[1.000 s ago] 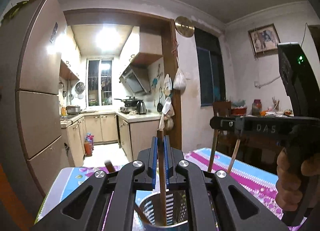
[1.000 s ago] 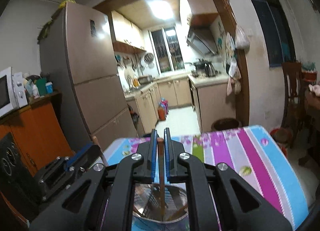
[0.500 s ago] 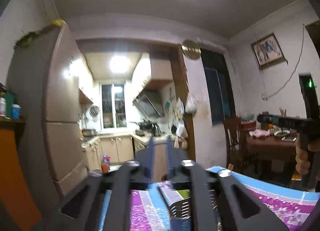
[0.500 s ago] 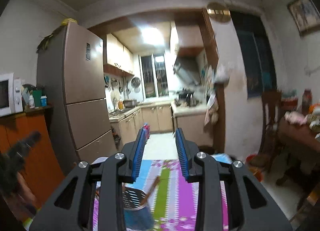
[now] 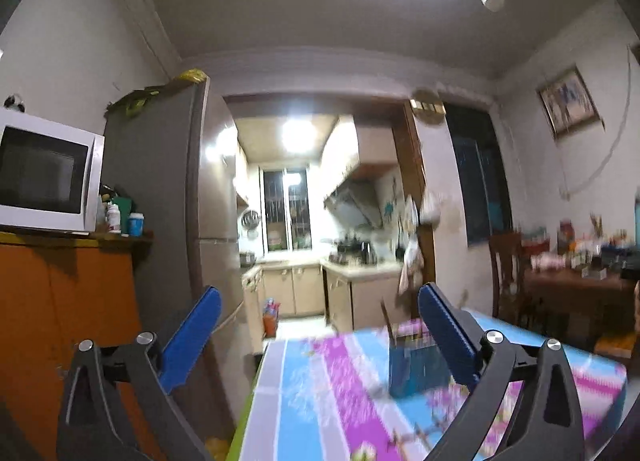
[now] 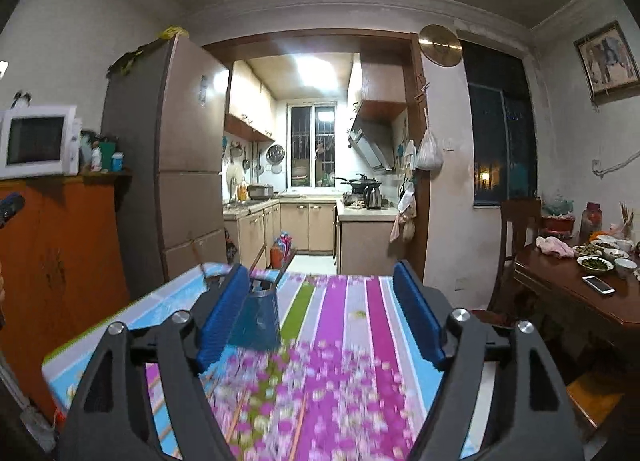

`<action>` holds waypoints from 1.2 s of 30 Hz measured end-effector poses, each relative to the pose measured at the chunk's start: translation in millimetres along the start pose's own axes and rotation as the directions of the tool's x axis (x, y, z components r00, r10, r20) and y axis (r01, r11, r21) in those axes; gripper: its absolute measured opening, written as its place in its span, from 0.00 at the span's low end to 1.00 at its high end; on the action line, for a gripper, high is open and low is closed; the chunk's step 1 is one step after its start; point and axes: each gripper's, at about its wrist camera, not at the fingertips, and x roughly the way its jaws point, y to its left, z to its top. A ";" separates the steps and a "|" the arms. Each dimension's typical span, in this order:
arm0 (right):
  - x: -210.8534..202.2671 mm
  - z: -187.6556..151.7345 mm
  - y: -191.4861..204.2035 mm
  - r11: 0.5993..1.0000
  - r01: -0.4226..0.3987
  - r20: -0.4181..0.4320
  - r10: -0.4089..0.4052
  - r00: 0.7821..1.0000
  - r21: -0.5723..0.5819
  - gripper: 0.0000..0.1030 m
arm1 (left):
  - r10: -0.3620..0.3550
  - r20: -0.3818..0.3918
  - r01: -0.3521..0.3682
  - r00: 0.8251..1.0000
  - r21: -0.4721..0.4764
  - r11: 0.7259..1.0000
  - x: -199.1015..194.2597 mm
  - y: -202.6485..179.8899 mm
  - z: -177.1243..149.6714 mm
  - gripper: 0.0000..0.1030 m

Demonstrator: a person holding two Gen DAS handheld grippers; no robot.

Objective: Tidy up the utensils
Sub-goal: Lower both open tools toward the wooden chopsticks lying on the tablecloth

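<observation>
A perforated metal utensil holder stands on the striped floral tablecloth, with a wooden stick poking out of it. The holder also shows in the right wrist view, partly behind the left finger. My left gripper is open wide and empty, back from the holder. My right gripper is open wide and empty above the table. Several wooden chopsticks lie on the cloth near the right gripper, blurred.
A fridge and an orange cabinet with a microwave stand at the left. A dining table with bowls and a phone and a chair are at the right. The kitchen lies beyond.
Both grippers have let go of the sticks they held over the holder, opened wide and pulled back and up from it. The sticks now rest in the holder.
</observation>
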 end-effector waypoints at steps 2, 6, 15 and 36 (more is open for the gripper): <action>-16.3 -13.5 7.3 1.000 0.004 -0.020 -0.004 1.000 -0.012 0.70 | 0.010 -0.014 -0.010 1.000 0.025 1.000 -13.4 -11.6 -14.3 0.95; -27.8 -41.3 24.3 0.999 -0.035 -0.097 0.036 0.995 0.019 0.76 | 0.076 -0.126 -0.073 0.989 0.029 0.997 -27.2 -44.7 -54.1 0.95; -4.5 -130.9 110.2 0.990 -0.108 -0.326 0.073 0.943 -0.092 0.80 | -0.004 -0.394 0.061 0.919 0.133 0.989 -22.2 -132.1 -144.7 0.95; 23.3 -207.1 167.5 0.933 -0.359 -0.546 0.298 0.783 -0.005 0.15 | -0.133 -0.573 0.262 0.809 0.149 0.953 1.8 -172.0 -228.0 0.31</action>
